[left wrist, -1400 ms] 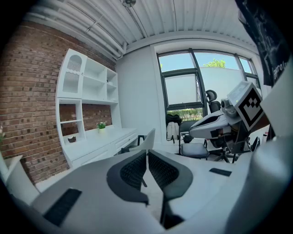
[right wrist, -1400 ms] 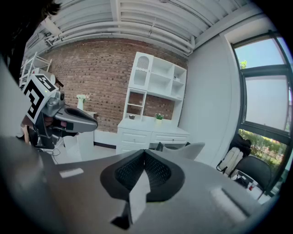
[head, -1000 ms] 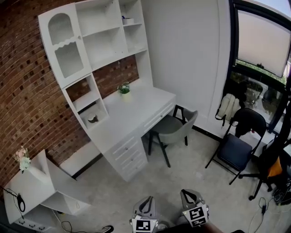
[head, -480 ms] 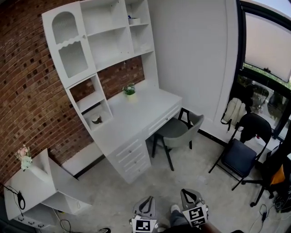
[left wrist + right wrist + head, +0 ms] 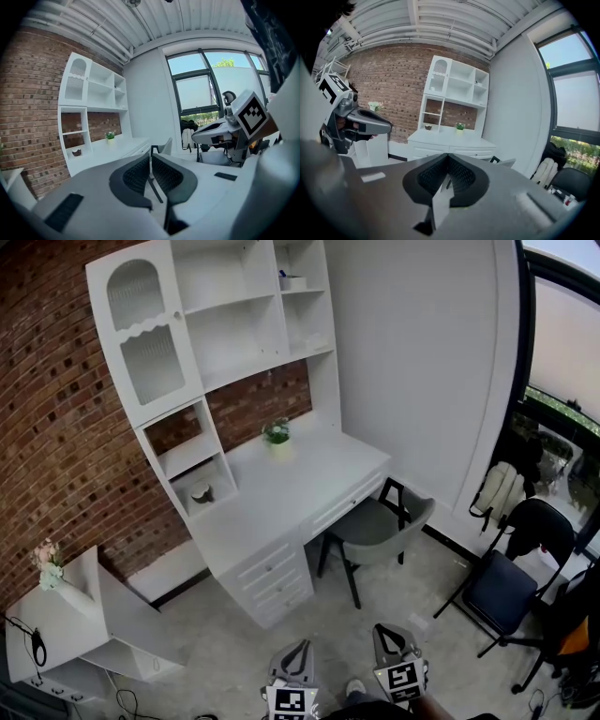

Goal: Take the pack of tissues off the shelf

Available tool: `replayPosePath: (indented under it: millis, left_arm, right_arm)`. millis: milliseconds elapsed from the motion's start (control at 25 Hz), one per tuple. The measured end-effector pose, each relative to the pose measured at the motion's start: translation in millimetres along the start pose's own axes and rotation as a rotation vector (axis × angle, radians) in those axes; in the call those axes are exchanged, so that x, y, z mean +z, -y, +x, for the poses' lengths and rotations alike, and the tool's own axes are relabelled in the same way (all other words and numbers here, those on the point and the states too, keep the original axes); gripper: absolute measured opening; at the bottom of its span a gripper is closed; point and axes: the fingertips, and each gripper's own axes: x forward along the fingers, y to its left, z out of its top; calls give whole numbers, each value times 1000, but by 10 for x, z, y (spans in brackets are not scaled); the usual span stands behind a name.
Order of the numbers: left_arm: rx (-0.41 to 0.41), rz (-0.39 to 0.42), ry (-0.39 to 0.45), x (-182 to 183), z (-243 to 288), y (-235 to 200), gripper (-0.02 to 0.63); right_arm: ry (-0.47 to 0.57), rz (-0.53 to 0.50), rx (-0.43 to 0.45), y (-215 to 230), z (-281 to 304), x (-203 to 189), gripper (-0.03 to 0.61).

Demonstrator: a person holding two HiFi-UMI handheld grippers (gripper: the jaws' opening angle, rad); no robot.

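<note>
One white shelf unit point(image 5: 217, 307) tops a desk point(image 5: 291, 488) against the brick wall point(image 5: 56, 427).

floor point(image 5: 230, 638): open to desk point(image 5: 272, 498) | chair point(image 5: 375, 526): blocks desk's right | shelf unit point(image 5: 246, 329): front apparently clear

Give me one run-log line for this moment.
left gripper: shut, empty | right gripper: shut, empty | tissue pack: on top shelf, untouched
</note>
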Motion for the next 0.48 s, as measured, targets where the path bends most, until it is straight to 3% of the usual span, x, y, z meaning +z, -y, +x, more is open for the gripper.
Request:
replayPosePath:
  millis: [280,480]
  left_arm:
    - [40,13,34,276,520,-65,21]
    - [103,-30,47,305,778,-164,21]
  right_arm:
    - [39,-15,13,536,373,237,5]
    - [47,-6,23,827,543,262,5]
